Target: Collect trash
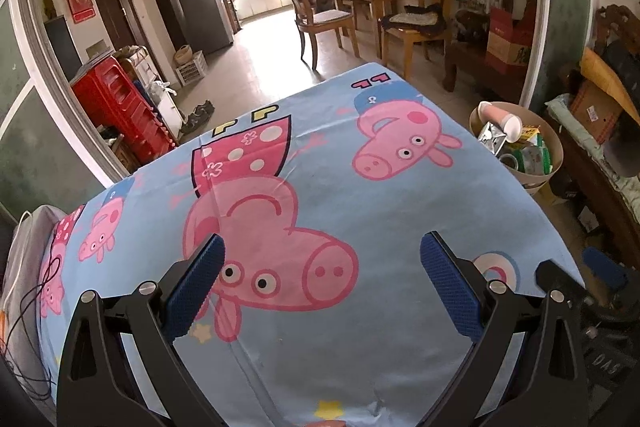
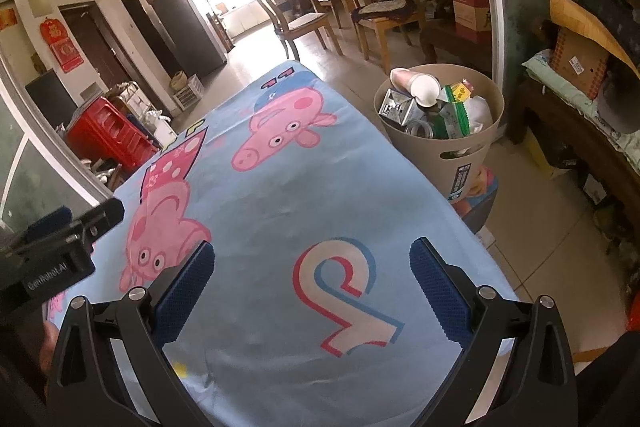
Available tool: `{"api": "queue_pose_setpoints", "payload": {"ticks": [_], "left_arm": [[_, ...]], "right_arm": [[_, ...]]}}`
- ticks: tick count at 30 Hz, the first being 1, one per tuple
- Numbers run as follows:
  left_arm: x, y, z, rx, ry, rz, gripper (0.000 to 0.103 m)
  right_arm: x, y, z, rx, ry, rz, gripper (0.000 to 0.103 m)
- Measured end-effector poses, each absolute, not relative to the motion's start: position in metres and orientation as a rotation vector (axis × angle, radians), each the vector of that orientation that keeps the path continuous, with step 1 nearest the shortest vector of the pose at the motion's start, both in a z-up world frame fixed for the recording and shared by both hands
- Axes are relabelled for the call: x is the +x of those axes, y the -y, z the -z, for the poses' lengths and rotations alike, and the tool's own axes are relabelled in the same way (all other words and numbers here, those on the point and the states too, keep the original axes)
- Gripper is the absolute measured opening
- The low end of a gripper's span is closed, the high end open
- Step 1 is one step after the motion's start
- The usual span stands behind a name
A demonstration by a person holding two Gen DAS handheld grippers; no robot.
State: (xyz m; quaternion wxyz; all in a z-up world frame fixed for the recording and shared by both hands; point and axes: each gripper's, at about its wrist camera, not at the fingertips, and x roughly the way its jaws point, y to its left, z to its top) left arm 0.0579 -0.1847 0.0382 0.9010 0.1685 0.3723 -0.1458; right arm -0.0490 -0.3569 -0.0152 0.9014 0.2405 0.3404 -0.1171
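Looking down, I see a big tabletop [image 1: 320,355] with a blue cloth [image 2: 280,195] full of pink pigs. No trash lies on the part of the cloth I can see. Past its right edge stands a tan bin [image 2: 468,155], very close to the tabletop. The trash is in there, piled to the top: a white paper cup [image 2: 424,87], a shiny silver carton [image 2: 394,109], and green wrappers [image 2: 454,107].

I think all of it is light. The cup and carton would squash if I squeezed hard, so I would pinch a rim or a corner softly. The wrappers look thin and slippery, so I would grab a crumpled bit.

My left fingers [image 1: 320,267] are spread wide and hold nothing. My right fingers [image 2: 312,267] are spread wide and empty too.
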Motion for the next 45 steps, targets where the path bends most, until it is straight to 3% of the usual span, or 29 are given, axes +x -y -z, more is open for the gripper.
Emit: {"api": "queue_pose_setpoints", "payload": {"ticks": [26,38,45], "left_arm": [[0.063,0.145,-0.015,0.242,-0.832,0.326,0.096],[0.047,0.097,0.057,0.149,-1.001,0.339,0.097],[0.027,0.067,0.069,0.022,-1.067,0.342,0.097]], "right_arm": [[-0.048,0.334,0.005,0.415,-0.684,0.299,0.094],[-0.041,0.299,0.032,0.359,-0.773,0.310,0.093],[-0.042,0.290,0.029,0.339,-0.767,0.291,0.093]]}}
